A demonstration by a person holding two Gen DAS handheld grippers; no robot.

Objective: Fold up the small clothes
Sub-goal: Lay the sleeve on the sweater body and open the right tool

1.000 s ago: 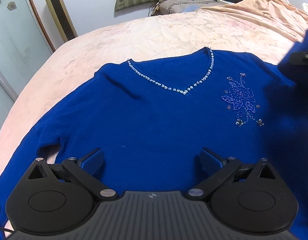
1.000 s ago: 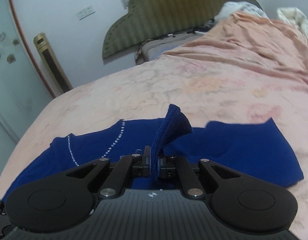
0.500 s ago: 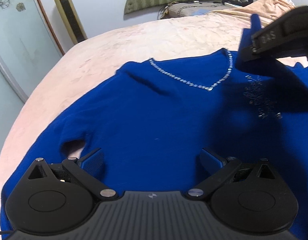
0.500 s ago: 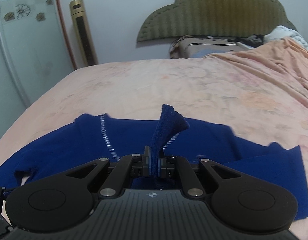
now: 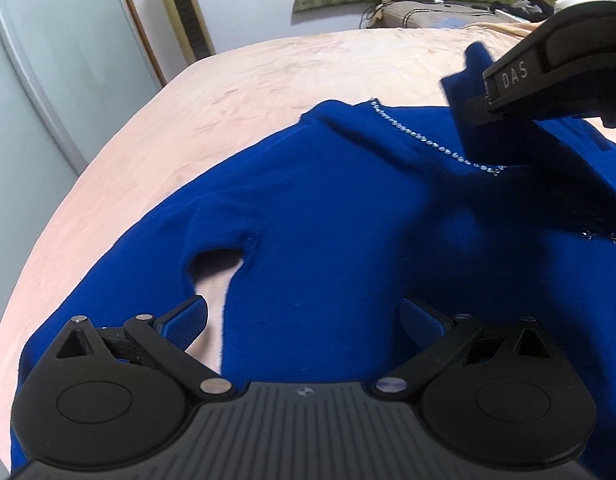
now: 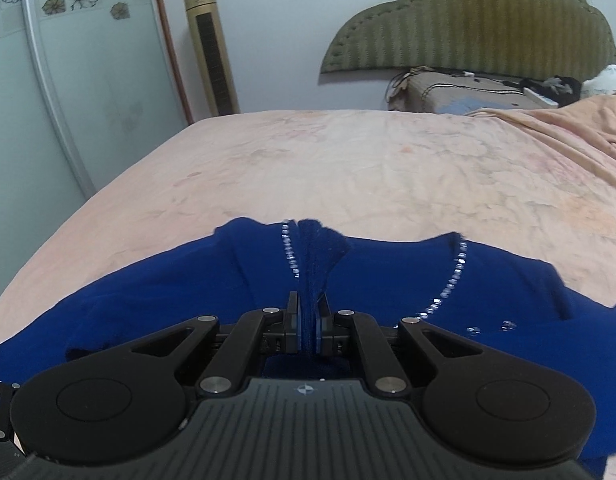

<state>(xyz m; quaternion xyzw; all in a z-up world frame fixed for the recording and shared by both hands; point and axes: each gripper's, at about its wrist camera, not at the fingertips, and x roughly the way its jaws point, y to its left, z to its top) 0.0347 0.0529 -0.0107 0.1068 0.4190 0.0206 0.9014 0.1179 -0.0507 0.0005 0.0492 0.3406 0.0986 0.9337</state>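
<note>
A blue sweater [image 5: 327,216] with a beaded V-neckline [image 5: 431,144] lies spread on the pink bed [image 5: 244,92]. My left gripper [image 5: 304,320] hovers open over its lower body, near the gap beside the left sleeve [image 5: 120,280], with nothing between its fingers. My right gripper [image 6: 307,320] is shut on the cuff of the other sleeve [image 6: 317,256], which stands up from its pads over the neckline [image 6: 453,276]. In the left wrist view the right gripper's black body [image 5: 547,68] hangs at the upper right with the blue cuff [image 5: 465,92] in it.
A gold tower fan [image 6: 212,48] and a glass door with flower prints [image 6: 76,60] stand left of the bed. A green headboard [image 6: 467,20], a pillow [image 6: 459,92] and a bunched orange blanket [image 6: 567,128] lie at the far end.
My right gripper has carried the sleeve cuff leftward across the sweater to above the neckline. My left gripper has drifted left toward the armpit gap, still open.
</note>
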